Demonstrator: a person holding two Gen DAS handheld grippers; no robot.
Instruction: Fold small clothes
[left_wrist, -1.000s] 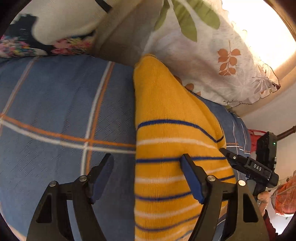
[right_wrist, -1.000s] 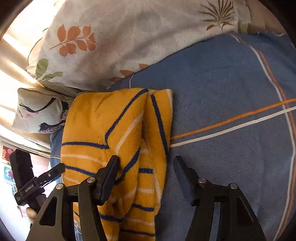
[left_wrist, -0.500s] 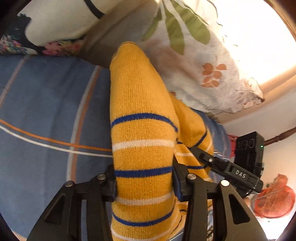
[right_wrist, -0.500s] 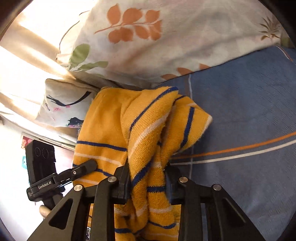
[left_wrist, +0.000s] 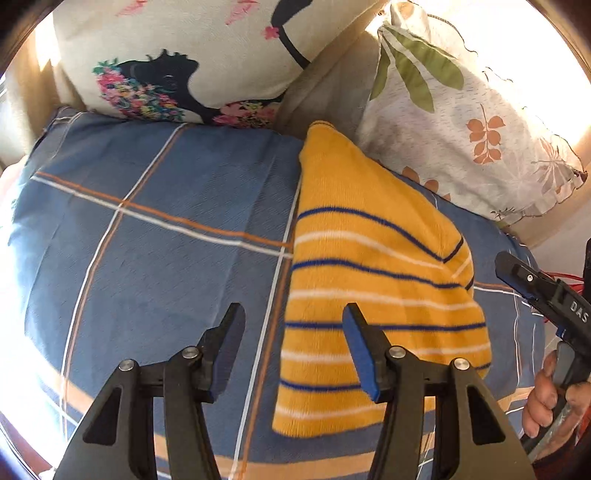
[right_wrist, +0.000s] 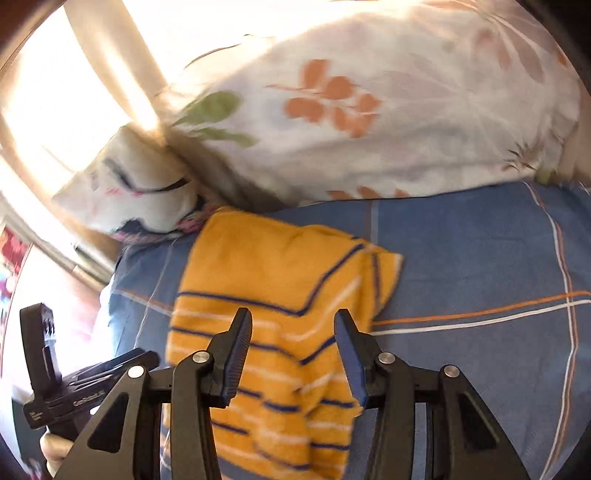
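Left wrist view: yellow striped top (left_wrist: 376, 280) was pinched half second ago, now let go, lying folded on blue bed sheet (left_wrist: 155, 266). Left gripper (left_wrist: 293, 349), right gripper (right_wrist: 293, 352) both opening, empty (fold looks done).

The garment (left_wrist: 373, 280) lies on the bed (left_wrist: 166, 258), before two pillows (left_wrist: 461, 122).

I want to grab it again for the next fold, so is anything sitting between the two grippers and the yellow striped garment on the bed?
Nothing visible. The yellow striped garment lies bare on the blue checked bedsheet, with the opening left gripper and right gripper just above it. The pillows sit behind it.
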